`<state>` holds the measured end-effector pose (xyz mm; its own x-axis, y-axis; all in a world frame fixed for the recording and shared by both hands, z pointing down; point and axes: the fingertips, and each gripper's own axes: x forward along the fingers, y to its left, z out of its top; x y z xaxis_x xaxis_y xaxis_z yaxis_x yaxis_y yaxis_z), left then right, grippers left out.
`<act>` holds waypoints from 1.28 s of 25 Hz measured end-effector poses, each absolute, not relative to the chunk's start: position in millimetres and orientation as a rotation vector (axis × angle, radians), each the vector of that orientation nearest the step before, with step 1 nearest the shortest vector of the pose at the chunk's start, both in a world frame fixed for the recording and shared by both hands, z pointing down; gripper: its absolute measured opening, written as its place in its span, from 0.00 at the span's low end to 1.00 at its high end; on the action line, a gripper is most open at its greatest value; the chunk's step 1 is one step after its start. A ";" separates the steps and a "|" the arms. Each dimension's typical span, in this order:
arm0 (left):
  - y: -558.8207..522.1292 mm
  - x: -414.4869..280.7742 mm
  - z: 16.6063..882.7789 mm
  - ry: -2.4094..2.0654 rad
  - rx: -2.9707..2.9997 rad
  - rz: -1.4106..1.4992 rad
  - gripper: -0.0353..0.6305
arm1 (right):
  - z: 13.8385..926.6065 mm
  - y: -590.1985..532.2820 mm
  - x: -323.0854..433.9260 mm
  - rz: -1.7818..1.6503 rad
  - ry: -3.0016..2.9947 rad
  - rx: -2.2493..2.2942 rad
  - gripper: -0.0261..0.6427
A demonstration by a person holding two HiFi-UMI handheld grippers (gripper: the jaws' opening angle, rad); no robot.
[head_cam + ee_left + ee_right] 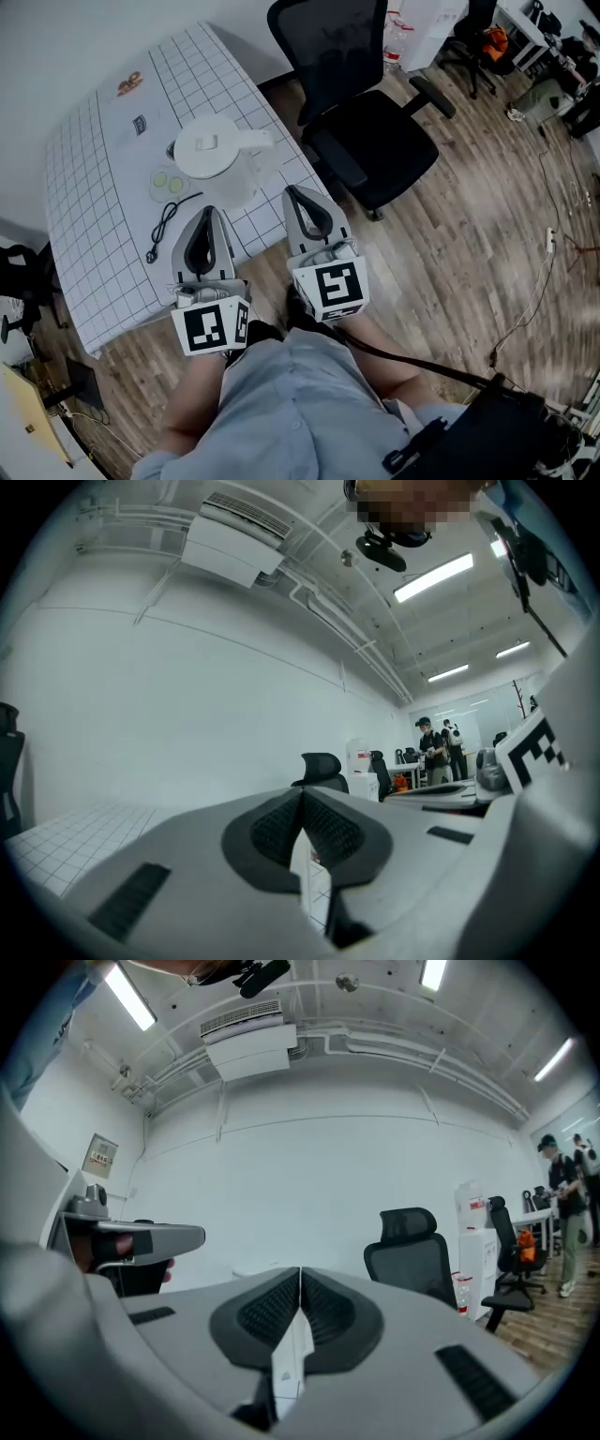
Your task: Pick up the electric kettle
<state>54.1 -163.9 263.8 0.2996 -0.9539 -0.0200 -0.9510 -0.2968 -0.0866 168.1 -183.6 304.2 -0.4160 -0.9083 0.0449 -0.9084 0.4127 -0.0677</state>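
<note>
The electric kettle (214,150), clear-bodied with a white lid and a handle pointing right, stands on the grid-patterned table (94,197) in the head view. A round base (168,181) lies just left of it, with a black cord and plug (164,230) trailing toward the near edge. My left gripper (207,210) hovers over the table's near part, short of the kettle, jaws shut and empty (302,794). My right gripper (292,190) is by the table's right edge, near the kettle's right side, also shut on nothing (300,1271). Both point level.
A black office chair (366,122) stands close to the table's right side on the wood floor. Small stickers (129,84) lie at the table's far end. Cables (539,281) run over the floor at right. People stand far off in the room (433,752).
</note>
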 end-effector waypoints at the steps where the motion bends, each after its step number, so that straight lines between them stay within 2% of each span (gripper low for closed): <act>1: -148.5 57.7 264.4 1.782 -2.438 -0.047 0.05 | 308.5 -169.6 172.2 0.107 -2.660 1.726 0.04; 5: -116.1 72.6 269.6 1.735 -2.371 -0.038 0.05 | 324.3 -138.8 191.5 0.069 -2.700 1.785 0.04; 8: -142.0 81.3 258.2 1.770 -2.348 -0.058 0.05 | 316.6 -166.4 203.8 0.087 -2.713 1.759 0.04; 11: -174.8 60.6 255.7 1.835 -2.360 -0.076 0.05 | 314.8 -200.5 190.2 0.119 -2.681 1.729 0.04; 15: -164.5 27.2 267.3 1.857 -2.378 -0.037 0.05 | 330.6 -189.2 167.0 0.112 -2.633 1.751 0.05; 16: -160.5 24.0 266.0 1.866 -2.394 -0.035 0.05 | 328.2 -183.7 167.4 0.111 -2.614 1.766 0.06; 18: -158.0 23.5 248.4 1.894 -2.437 -0.023 0.05 | 308.2 -178.2 175.1 0.106 -2.559 1.793 0.22; 21: -158.5 24.0 227.7 1.904 -2.470 0.010 0.05 | 292.2 -177.9 186.0 0.088 -2.476 1.836 0.34; 26: -163.0 -27.3 321.7 1.905 -2.484 -0.032 0.05 | 401.0 -189.4 146.9 0.145 -2.368 1.888 0.39; 32: -189.4 -42.9 336.8 1.974 -2.489 -0.111 0.05 | 434.5 -223.2 153.3 0.212 -2.243 1.935 0.42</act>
